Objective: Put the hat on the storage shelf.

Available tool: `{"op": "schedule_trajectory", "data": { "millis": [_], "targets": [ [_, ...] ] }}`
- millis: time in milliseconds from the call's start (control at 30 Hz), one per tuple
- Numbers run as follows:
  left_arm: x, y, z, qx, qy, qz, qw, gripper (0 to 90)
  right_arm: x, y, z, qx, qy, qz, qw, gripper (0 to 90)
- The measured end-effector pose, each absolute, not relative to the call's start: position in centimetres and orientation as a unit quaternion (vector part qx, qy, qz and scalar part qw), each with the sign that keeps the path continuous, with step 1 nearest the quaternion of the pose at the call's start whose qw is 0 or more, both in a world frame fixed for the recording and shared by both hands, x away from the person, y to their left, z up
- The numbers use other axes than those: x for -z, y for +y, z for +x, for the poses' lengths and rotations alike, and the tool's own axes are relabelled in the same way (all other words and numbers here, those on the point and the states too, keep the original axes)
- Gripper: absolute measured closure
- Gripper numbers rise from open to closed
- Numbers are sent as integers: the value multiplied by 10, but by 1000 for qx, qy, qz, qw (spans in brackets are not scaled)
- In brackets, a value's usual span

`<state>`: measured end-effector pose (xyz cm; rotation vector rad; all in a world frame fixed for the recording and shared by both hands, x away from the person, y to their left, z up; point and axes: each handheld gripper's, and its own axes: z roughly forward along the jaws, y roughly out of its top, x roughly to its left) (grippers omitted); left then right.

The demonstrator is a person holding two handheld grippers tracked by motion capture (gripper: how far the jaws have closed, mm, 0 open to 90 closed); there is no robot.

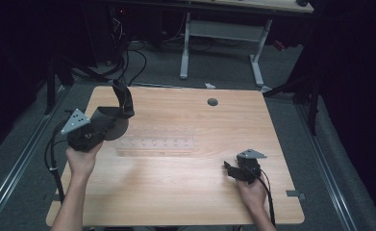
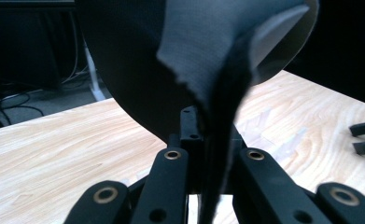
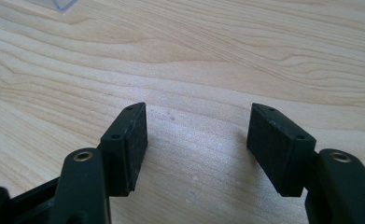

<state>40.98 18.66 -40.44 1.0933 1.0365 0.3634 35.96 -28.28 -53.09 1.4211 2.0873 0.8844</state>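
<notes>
My left gripper point(image 1: 107, 125) is over the left side of the wooden table point(image 1: 185, 192), shut on a dark grey fabric piece point(image 1: 114, 118). One strip of the fabric curls upward at the strap point(image 1: 122, 96). Seen from the left gripper view, the fabric piece point(image 2: 203, 51) fans out above the closed jaws of the left gripper point(image 2: 202, 140), with a frayed edge and a paler rim. My right gripper point(image 1: 230, 170) rests low at the table's right front, open, nothing between its pads point(image 3: 132, 140). The right gripper point(image 3: 196, 140) looks down on bare wood.
A clear plastic strip with small holes point(image 1: 154, 143) lies flat mid-table, right of the fabric. A round cable hole point(image 1: 212, 102) sits near the far edge. Beyond the table stand a white-legged desk point(image 1: 224, 29) and floor cables point(image 1: 128, 57).
</notes>
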Motion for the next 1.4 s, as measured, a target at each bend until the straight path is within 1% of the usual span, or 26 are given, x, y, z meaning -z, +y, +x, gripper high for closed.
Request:
{"op": "schedule_trajectory", "data": {
  "millis": [300,433,533,667,767,1067,1300,1400],
  "targets": [
    [417,190,420,-181,484,489,702,860,531,-283,360,-322,759,517,231,383],
    [426,189,427,-190,493,502,685,859,531,-283,360,-322,759,517,230,382],
    [429,188,430,-203,493,502,681,860,531,-283,360,-322,759,517,231,382],
    [432,187,433,-208,498,496,681,859,531,-283,360,-322,760,516,230,379],
    [436,184,435,-217,497,501,675,858,531,-283,360,-322,760,515,230,378],
    [444,179,441,-218,506,508,663,858,531,-283,360,-322,761,514,230,375],
    [451,175,444,-220,515,504,657,856,531,-283,360,-322,761,514,230,375],
    [451,175,445,-218,520,496,660,855,531,-283,360,-322,761,514,230,375]
  ]
}}
